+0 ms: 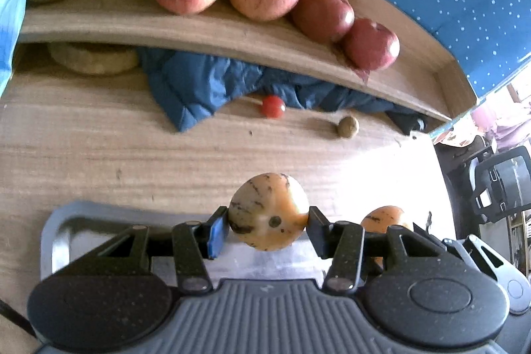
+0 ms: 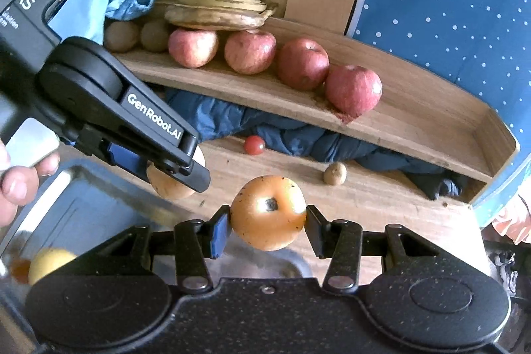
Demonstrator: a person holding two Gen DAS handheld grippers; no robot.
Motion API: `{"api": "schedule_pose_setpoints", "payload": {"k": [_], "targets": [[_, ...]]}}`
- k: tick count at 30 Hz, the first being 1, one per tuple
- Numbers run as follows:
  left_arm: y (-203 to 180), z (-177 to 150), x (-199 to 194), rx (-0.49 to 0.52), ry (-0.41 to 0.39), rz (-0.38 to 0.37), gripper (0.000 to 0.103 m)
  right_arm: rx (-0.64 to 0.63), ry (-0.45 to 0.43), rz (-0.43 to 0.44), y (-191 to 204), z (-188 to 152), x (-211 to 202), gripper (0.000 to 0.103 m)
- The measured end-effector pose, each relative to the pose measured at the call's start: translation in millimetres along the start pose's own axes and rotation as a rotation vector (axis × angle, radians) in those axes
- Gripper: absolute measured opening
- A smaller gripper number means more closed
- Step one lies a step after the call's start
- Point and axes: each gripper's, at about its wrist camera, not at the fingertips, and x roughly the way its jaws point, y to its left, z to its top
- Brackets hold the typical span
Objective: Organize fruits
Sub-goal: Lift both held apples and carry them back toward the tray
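My left gripper [image 1: 268,223] is shut on a speckled orange fruit [image 1: 268,211] and holds it over the metal tray [image 1: 66,228]. My right gripper [image 2: 268,221] is shut on a second orange fruit [image 2: 268,211], to the right of the first; that fruit also shows in the left wrist view [image 1: 386,218]. The left gripper [image 2: 172,161] with its fruit [image 2: 171,184] shows at the left of the right wrist view. On the wooden shelf [image 2: 415,121] lie several red apples [image 2: 353,90], bananas [image 2: 222,5] and brown kiwis [image 2: 121,35].
A cherry tomato [image 1: 272,106] and a small brown fruit [image 1: 347,126] lie on the wooden tabletop [image 1: 99,155] under the shelf, beside a crumpled blue cloth [image 1: 199,82]. A yellow fruit [image 2: 49,262] sits in the tray. A blue dotted panel [image 2: 448,5] stands at the right.
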Motion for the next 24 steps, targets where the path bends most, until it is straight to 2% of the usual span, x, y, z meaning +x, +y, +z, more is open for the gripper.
{"api": "schedule_pose_setpoints", "payload": {"k": [15,24], "targets": [[-38.3,-45.7,10.2,0.080,0.052,0.003,0.054,0.039,0.073,0.061,0.9,-64.5,-36.4,0.049],[-50.4,-62.7,19.9,0.122,0.094,0.003,0.054,0.070,0.099,0.063,1.9,-84.8,-41.8,0.049]]}}
